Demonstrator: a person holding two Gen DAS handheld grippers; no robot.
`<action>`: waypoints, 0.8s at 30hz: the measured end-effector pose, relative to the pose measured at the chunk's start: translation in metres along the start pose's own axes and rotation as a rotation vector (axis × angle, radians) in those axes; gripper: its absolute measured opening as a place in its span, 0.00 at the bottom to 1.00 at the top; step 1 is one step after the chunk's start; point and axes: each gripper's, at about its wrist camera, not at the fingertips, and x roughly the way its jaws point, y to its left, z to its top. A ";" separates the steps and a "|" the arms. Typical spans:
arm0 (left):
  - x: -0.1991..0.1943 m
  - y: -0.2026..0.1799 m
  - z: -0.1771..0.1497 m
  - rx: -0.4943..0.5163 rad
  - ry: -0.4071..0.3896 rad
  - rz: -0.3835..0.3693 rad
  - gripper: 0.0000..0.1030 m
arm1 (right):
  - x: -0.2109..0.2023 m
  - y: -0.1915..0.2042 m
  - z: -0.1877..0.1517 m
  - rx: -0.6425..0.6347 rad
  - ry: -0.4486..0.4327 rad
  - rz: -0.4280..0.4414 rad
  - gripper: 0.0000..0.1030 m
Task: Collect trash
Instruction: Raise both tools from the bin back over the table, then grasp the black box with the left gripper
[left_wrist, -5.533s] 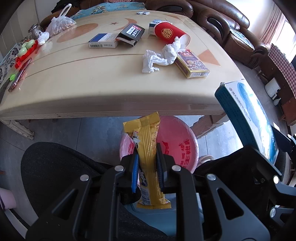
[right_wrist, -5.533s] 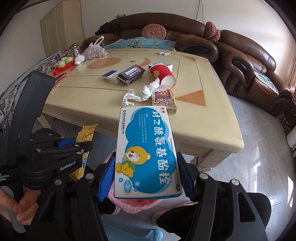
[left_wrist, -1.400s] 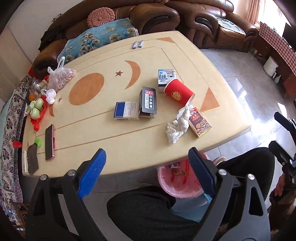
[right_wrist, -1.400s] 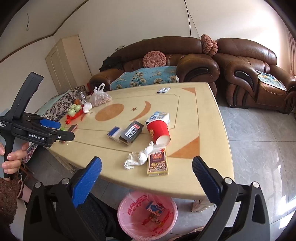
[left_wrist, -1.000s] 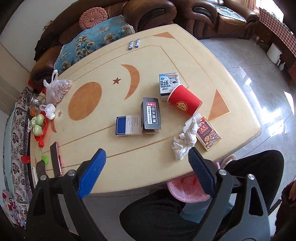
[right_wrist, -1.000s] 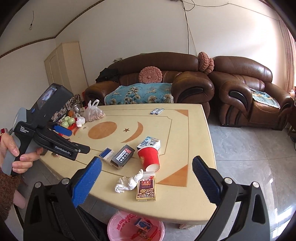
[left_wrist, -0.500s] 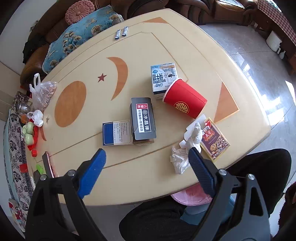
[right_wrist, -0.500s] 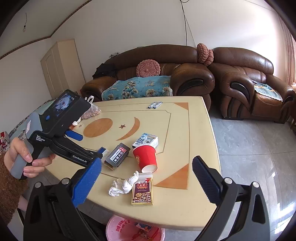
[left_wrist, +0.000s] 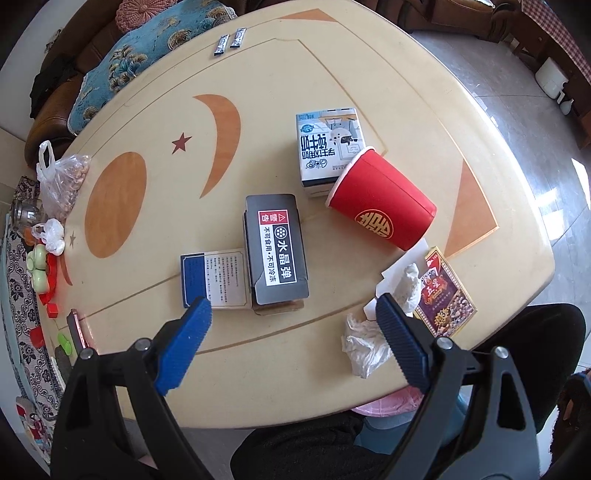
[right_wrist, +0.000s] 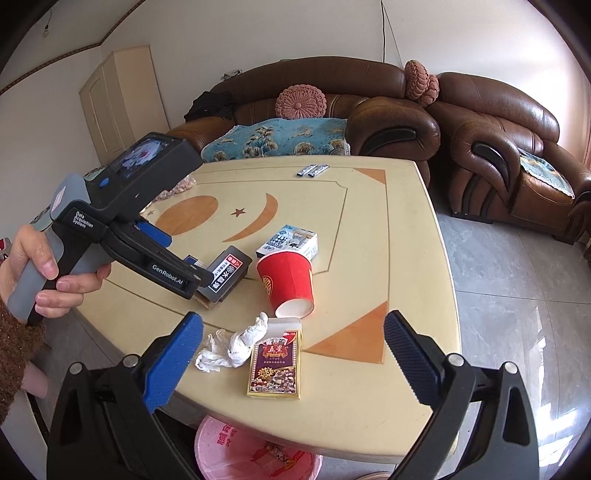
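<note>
Left gripper (left_wrist: 291, 343): held spread wide above the table (left_wrist: 369, 74), nothing between its blue pads.
Right gripper (right_wrist: 291, 354): likewise spread wide and empty, hovering at the table's near edge.
Progress: some wrappers are seen already lying in the pink bin (right_wrist: 236, 454) below both grippers; most trash is judged still uncollected.
Black box (left_wrist: 275, 254): lies just ahead of the left gripper, centred between its fingers, overlapping a blue-and-white box (left_wrist: 212, 278) toward the left finger.
Crumpled tissue (right_wrist: 232, 345): lies just ahead of the right gripper's left finger, touching a purple card box (right_wrist: 275, 363) centred in its opening.
Red paper cup (right_wrist: 290, 284): tipped on its side farther ahead, against a small milk carton (right_wrist: 290, 240).
</note>
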 end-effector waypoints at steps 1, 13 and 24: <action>0.003 0.000 0.002 0.000 0.003 0.005 0.86 | 0.004 -0.001 -0.002 0.000 0.008 0.002 0.93; 0.032 -0.006 0.020 0.023 0.030 0.044 0.86 | 0.041 -0.009 -0.016 0.008 0.086 0.009 0.93; 0.057 -0.001 0.033 0.013 0.064 0.025 0.86 | 0.086 -0.004 -0.039 0.005 0.182 0.032 0.93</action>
